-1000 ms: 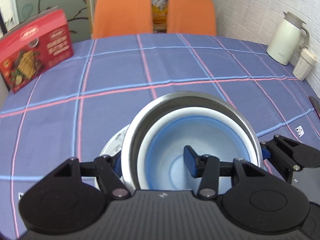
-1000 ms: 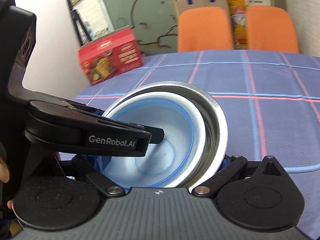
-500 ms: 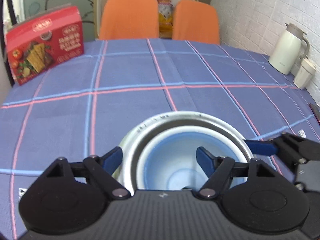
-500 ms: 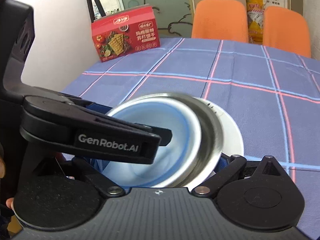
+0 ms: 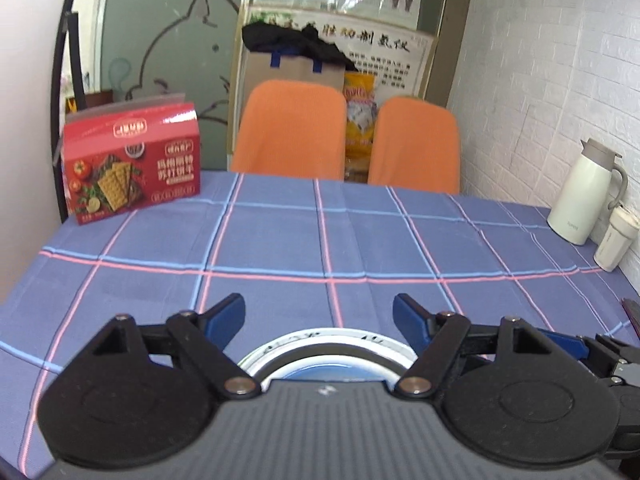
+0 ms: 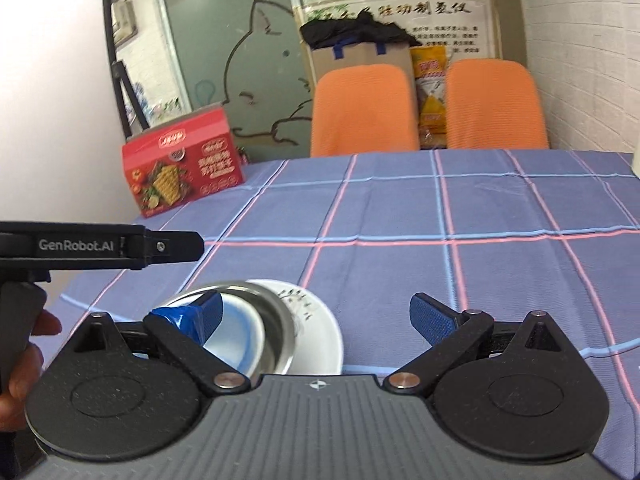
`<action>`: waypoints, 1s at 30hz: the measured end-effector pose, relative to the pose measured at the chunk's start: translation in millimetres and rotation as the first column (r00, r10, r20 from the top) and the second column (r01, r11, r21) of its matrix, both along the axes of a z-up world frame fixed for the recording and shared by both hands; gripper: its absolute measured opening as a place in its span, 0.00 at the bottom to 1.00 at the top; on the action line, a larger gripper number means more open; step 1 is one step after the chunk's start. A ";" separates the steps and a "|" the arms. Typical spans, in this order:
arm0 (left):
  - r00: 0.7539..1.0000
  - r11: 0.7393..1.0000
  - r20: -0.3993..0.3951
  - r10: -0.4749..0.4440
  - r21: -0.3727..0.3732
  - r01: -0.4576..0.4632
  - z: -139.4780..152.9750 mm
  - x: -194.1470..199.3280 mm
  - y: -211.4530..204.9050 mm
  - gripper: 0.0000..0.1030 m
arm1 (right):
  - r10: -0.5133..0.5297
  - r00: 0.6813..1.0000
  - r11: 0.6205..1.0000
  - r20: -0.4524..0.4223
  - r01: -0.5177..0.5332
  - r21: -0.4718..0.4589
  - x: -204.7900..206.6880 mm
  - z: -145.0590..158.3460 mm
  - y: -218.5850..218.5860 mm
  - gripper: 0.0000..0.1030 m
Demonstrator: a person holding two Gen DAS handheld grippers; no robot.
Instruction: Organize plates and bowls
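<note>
Left wrist view showed the left tongs (image 5: pixel 319 314) spread wide with nothing between them, raised above the stack; those jaws had just been opening. Only the far rim of the white plate (image 5: pixel 384 343) and the steel bowl (image 5: pixel 320 354) peeked over the camera body. Right wrist view had the right tongs (image 6: pixel 318 316) wide apart too, gripping nothing. The blue-and-white bowl (image 6: pixel 236 338) sat nested in the steel bowl (image 6: pixel 276 322), both on the white plate (image 6: pixel 320 328), on the checked counter (image 6: pixel 440 272) just below the left pad. A red box (image 6: pixel 182 166) stood far back.
</note>
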State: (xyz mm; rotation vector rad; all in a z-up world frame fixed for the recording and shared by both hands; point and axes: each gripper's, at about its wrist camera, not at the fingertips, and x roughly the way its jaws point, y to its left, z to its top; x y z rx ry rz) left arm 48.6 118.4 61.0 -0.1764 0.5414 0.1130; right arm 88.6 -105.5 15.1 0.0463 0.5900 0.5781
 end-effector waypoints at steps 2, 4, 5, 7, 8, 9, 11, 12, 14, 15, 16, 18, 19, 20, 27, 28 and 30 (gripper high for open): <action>0.999 1.000 0.041 0.026 0.002 -0.026 -3.0 -8.9 -12.5 0.74 | -0.034 0.999 0.999 0.014 0.033 0.023 -1.2 -1.5 -11.4 0.85; 0.999 1.000 0.032 0.023 0.012 -0.023 -8.2 -16.7 -25.8 0.74 | -0.079 0.997 0.996 0.013 0.078 0.048 -2.5 -6.0 -21.6 0.85; 1.000 1.000 0.024 0.004 0.025 -0.004 -10.4 -20.5 -31.6 0.74 | -0.097 0.995 0.993 0.009 0.096 0.061 -4.2 -8.8 -27.5 0.85; 1.000 0.999 0.019 -0.007 0.044 0.006 -14.8 -33.4 -43.2 0.74 | -0.125 0.992 0.990 -0.006 0.125 0.064 -9.8 -13.7 -37.2 0.85; 1.000 0.999 0.021 -0.005 0.047 0.004 -16.5 -40.9 -47.5 0.74 | -0.137 0.991 0.989 -0.005 0.137 0.060 -13.7 -15.4 -42.0 0.85; 1.000 0.999 0.017 -0.015 0.050 0.014 -18.5 -48.3 -51.1 0.74 | -0.151 0.989 0.987 -0.002 0.151 0.055 -17.7 -16.4 -45.9 0.85; 0.999 0.998 0.007 -0.034 0.056 0.034 -22.5 -64.7 -58.2 0.74 | -0.183 0.983 0.982 0.003 0.183 0.040 -27.1 -20.8 -53.0 0.86; 0.999 0.997 0.007 -0.041 0.067 0.040 -24.1 -73.5 -62.0 0.74 | -0.197 0.980 0.980 -0.003 0.197 0.039 -31.8 -23.8 -57.1 0.86; 0.999 0.995 0.013 -0.051 0.091 0.050 -26.2 -89.2 -68.7 0.74 | -0.206 0.978 0.977 -0.022 0.207 0.044 -41.8 -29.5 -64.2 0.86; 0.999 0.994 0.019 -0.051 0.102 0.048 -27.2 -97.5 -72.3 0.74 | -0.208 0.978 0.977 -0.028 0.209 0.050 -47.2 -31.8 -67.8 0.86; 0.998 0.993 0.027 -0.048 0.110 0.045 -28.0 -104.3 -75.9 0.74 | -0.211 0.977 0.976 -0.030 0.212 0.055 -53.4 -33.4 -70.5 0.86; 0.998 0.992 0.035 -0.055 0.120 0.050 -30.3 -115.1 -80.3 0.74 | -0.219 0.976 0.974 -0.021 0.219 0.061 -66.7 -33.7 -75.9 0.86; 0.997 0.991 0.038 -0.059 0.123 0.054 -31.7 -120.7 -82.6 0.74 | -0.224 0.975 0.973 -0.010 0.224 0.061 -73.8 -33.2 -77.8 0.86; 0.997 0.991 0.042 -0.063 0.125 0.057 -33.4 -126.3 -84.5 0.74 | -0.230 0.973 0.971 0.001 0.230 0.061 -79.9 -32.4 -79.5 0.86; 0.998 0.989 0.021 -0.054 0.140 0.050 -52.5 -161.2 -91.2 0.74 | -0.285 0.958 0.958 0.043 0.282 0.056 -119.6 -37.1 -96.3 0.86; 0.999 0.990 0.018 -0.049 0.137 0.047 -54.6 -165.6 -91.0 0.74 | -0.287 0.957 0.957 0.038 0.285 0.054 -123.5 -38.7 -97.0 0.86; 0.999 0.991 0.023 -0.048 0.125 0.045 -57.3 -175.1 -90.0 0.74 | -0.295 0.955 0.955 0.028 0.294 0.048 -132.0 -41.7 -97.6 0.86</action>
